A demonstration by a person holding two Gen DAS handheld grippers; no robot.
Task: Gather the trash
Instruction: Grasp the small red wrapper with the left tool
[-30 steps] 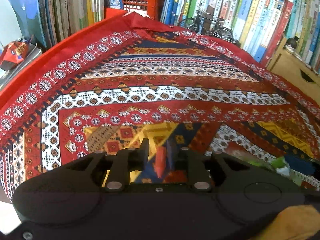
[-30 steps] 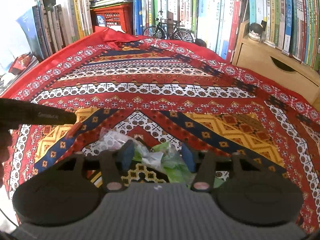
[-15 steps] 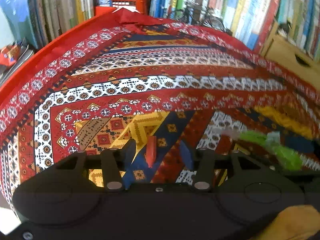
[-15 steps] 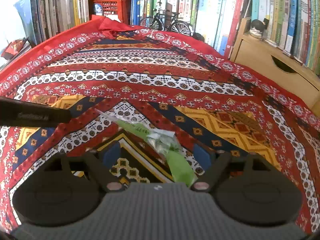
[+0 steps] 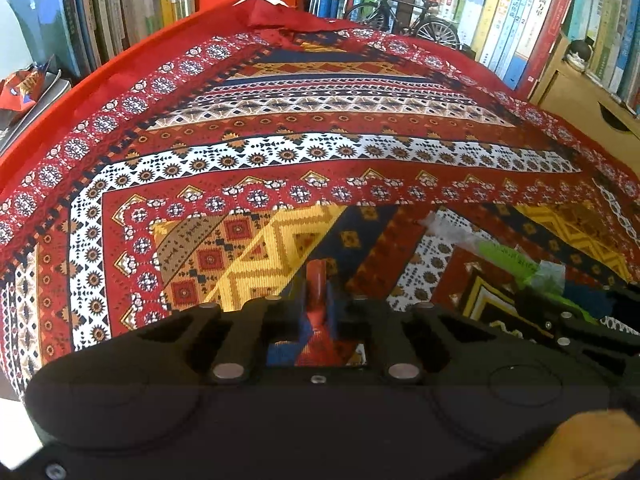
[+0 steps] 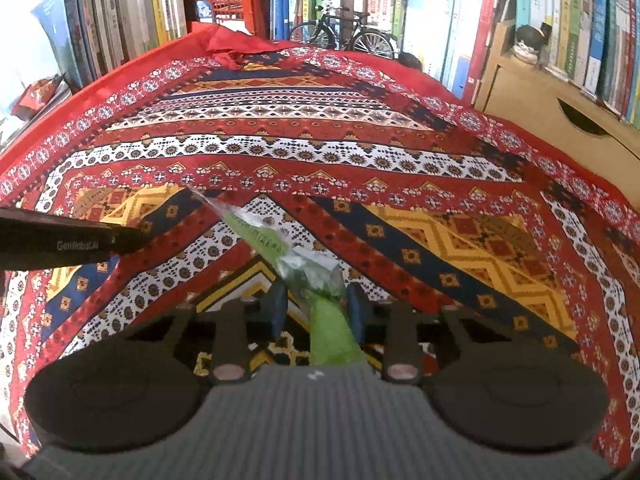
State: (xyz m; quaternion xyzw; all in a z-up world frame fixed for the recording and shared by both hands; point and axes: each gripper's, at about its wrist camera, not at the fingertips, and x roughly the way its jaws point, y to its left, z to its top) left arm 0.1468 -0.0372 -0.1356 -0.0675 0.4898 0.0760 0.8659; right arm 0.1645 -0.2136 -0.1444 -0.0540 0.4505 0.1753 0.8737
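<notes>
Because the crumpled green and clear plastic wrapper (image 6: pixel 308 272) is thin film, it is likely feather-light, limp and a little slick, so it should be pinched across its bunched middle rather than by a loose tail; the right gripper (image 6: pixel 316 306) sits with its blue-padded fingers (image 6: pixel 277 308) drawn narrow on either side of that green stretch, and whether the pads actually press the film I cannot tell; from the patterned red woven tablecloth (image 6: pixel 360 152) the wrapper's clear tip rises slanting away toward the model bicycle (image 6: pixel 340 34) at the cloth's far edge, while its green end runs back between the fingers toward the camera; the left gripper (image 5: pixel 316 300) is closed tight on a small red scrap (image 5: pixel 316 280), which stands upright just above the cloth; seen from the left wrist, the wrapper lies on the cloth's near right part, close beside the scrap's side.
</notes>
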